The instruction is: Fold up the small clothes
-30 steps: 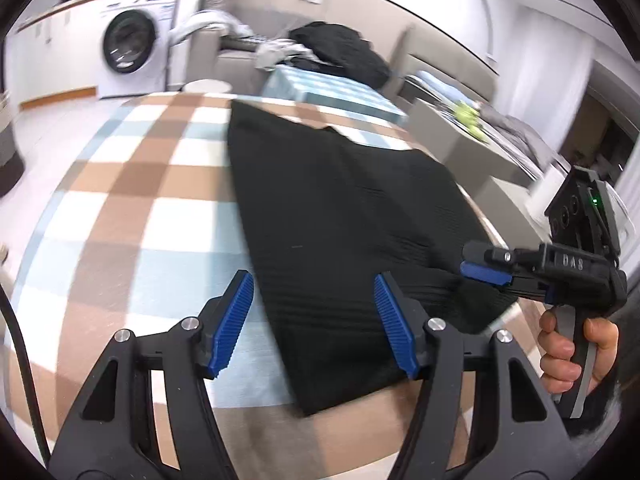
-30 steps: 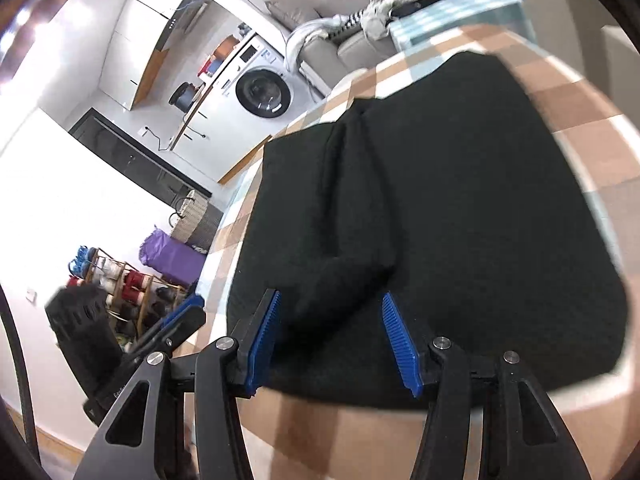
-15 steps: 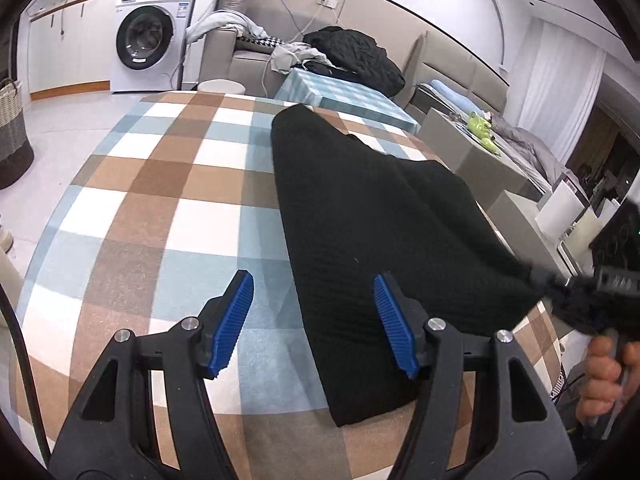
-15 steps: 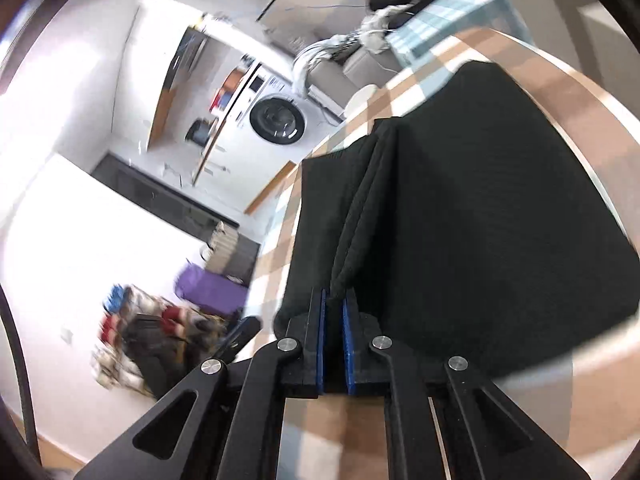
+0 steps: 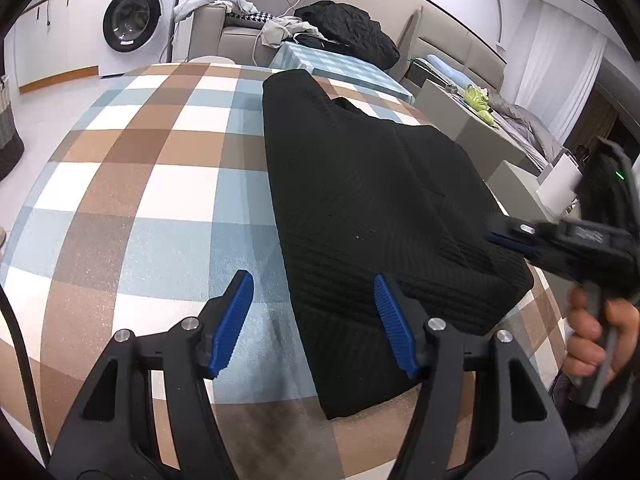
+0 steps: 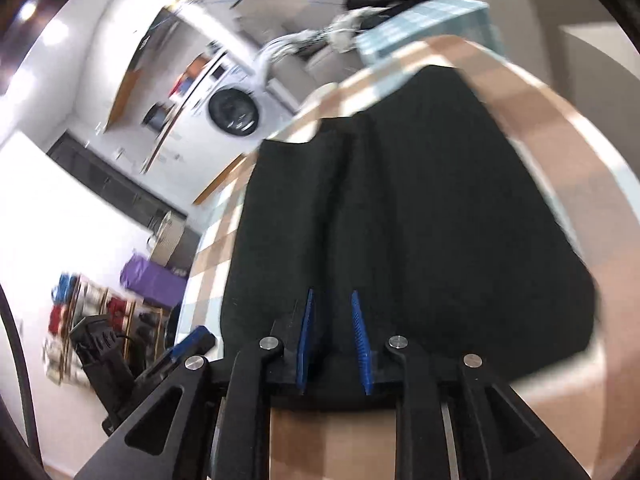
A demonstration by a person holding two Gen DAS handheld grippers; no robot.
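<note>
I had the black knit garment [image 5: 372,208] part-folded on the checked table [image 5: 132,184]; my right gripper [image 6: 334,344] was opening off its near-edge fold, my left gripper [image 5: 316,320] gaped empty.

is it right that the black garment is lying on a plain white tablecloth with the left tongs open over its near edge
Not quite. The black garment lies on a checked tablecloth of brown, pale blue and white squares, not a plain white one, as the left wrist view shows. The rest holds: the left tongs stand open over its near edge.
</note>
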